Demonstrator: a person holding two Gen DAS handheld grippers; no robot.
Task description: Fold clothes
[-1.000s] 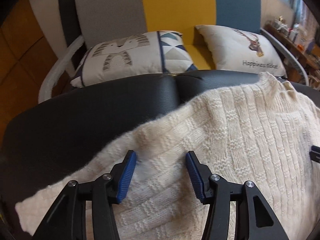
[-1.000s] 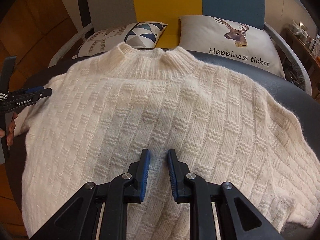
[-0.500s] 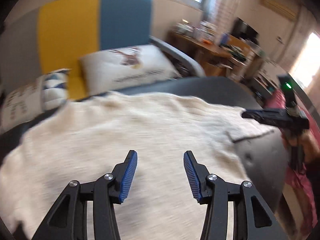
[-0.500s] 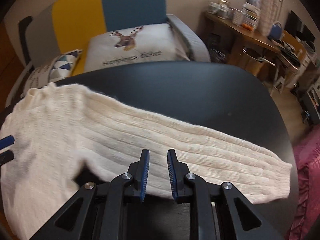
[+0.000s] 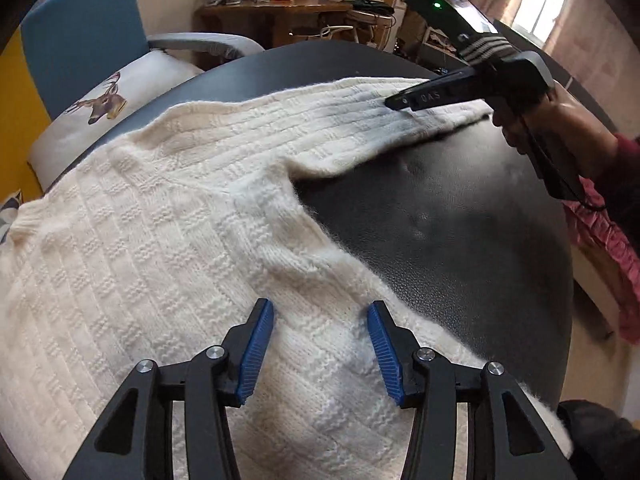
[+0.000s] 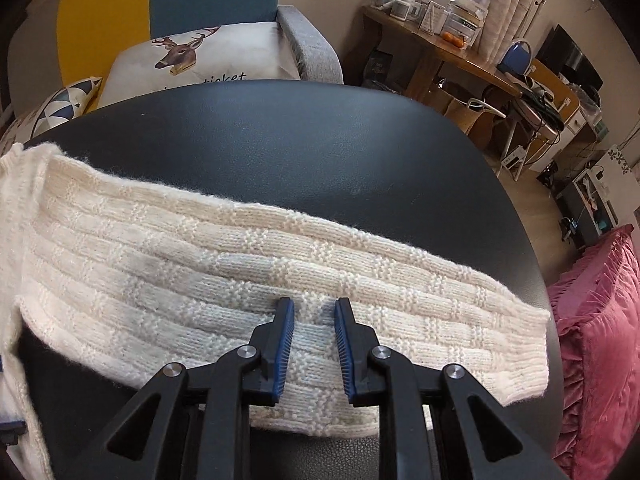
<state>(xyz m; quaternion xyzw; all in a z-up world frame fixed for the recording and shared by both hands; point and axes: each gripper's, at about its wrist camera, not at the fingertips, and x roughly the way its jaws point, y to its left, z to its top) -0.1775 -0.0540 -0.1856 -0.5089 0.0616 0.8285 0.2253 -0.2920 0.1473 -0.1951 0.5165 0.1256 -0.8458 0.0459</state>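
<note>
A cream knit sweater [image 5: 160, 240] lies flat on a round black table [image 5: 460, 220]. Its right sleeve [image 6: 280, 272] stretches out sideways across the table. My left gripper [image 5: 320, 312] is open and empty, just above the sweater's body near its side edge. My right gripper [image 6: 314, 308] is open with a narrow gap, over the middle of the sleeve, holding nothing. The right gripper also shows in the left wrist view [image 5: 400, 102], over the far part of the sleeve [image 5: 360, 120].
A sofa with a deer pillow [image 6: 192, 60] stands behind the table. A cluttered wooden desk [image 6: 440, 52] is at the back right. Pink bedding [image 6: 592, 320] lies to the right of the table edge.
Both grippers have swung to the right. The left went from the sweater's left side to its right side edge. The right went from the sweater's body to the outstretched sleeve.
</note>
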